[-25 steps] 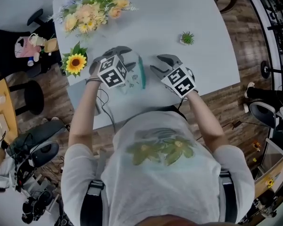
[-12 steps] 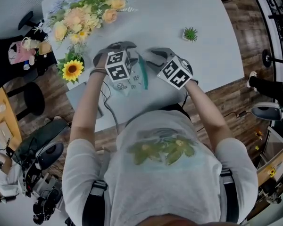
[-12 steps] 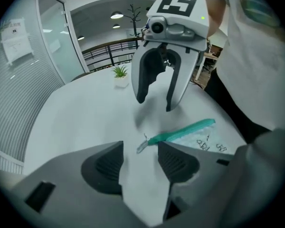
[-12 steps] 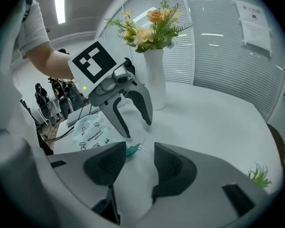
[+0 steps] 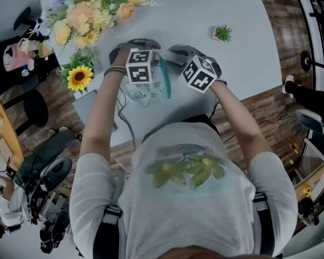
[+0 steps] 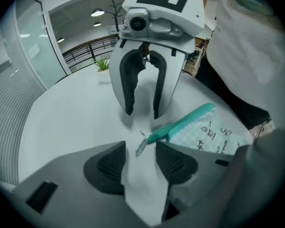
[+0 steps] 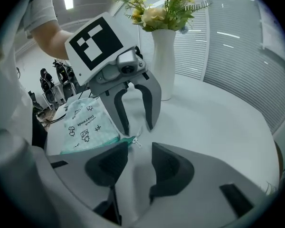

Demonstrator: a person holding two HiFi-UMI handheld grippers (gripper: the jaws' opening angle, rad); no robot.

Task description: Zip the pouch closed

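Left gripper (image 6: 140, 148) and right gripper (image 7: 138, 149) have jaws apart, just closing round the pull tab (image 6: 141, 144), nothing pinched yet. Pouch (image 6: 206, 134) lies flat on the table (image 5: 205, 4); with both at one end, I think it may slide.

Grippers: two, the left gripper (image 6: 140, 152) and the right gripper (image 7: 138, 152); the jaws of each have just been closing, with the zip pull (image 6: 141, 144) between them, not gripped.
Jaws per gripper: two.
Marker cubes (image 5: 140, 66): two, one on each gripper.
Pouch (image 5: 146, 93): one.
Zip pulls: one.
Table (image 5: 205, 4): one.
Vase (image 7: 165, 61): one.
Bouquet blooms (image 5: 83, 19): perhaps half a dozen; they are too crowded at the frame's edge for a firm count.
Sunflower (image 5: 79, 77): one.
Small potted plant (image 5: 222, 33): one.
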